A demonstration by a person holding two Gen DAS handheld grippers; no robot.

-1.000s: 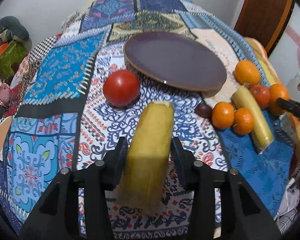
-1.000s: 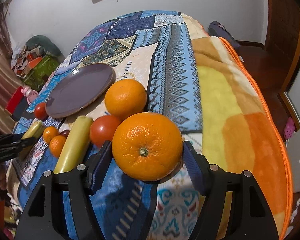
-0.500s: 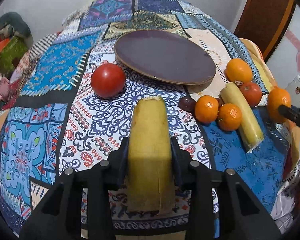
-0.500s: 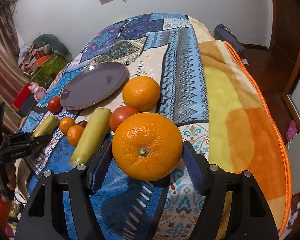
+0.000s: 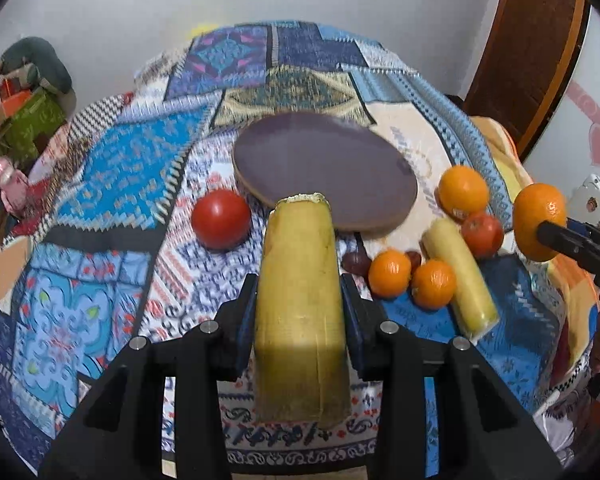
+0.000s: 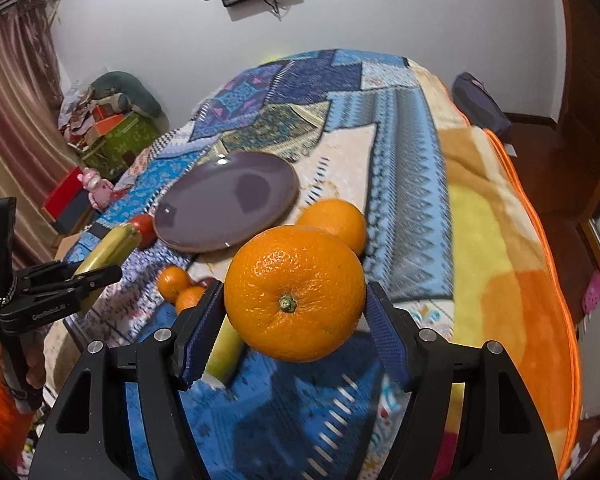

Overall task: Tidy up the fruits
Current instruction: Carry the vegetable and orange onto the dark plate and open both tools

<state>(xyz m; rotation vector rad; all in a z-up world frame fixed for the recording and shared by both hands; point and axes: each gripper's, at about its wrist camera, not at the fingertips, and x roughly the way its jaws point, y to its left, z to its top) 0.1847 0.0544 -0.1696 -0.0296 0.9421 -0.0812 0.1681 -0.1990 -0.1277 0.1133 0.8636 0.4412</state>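
Plate is sitting bare mid-bed, so nothing's sorted yet. Left claw is clamping a yellow banana, blunt-cut at the tip, above the quilt. Right claw is gripping a big orange. Tomatoes, small oranges and a second banana are waiting beside the plate.

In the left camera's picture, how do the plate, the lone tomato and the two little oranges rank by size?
1. Plate, clearly largest.
2. Tomato.
3. The two little oranges, which look alike, so they tie.

Plate apparently clear; fruit cluster crowds its right
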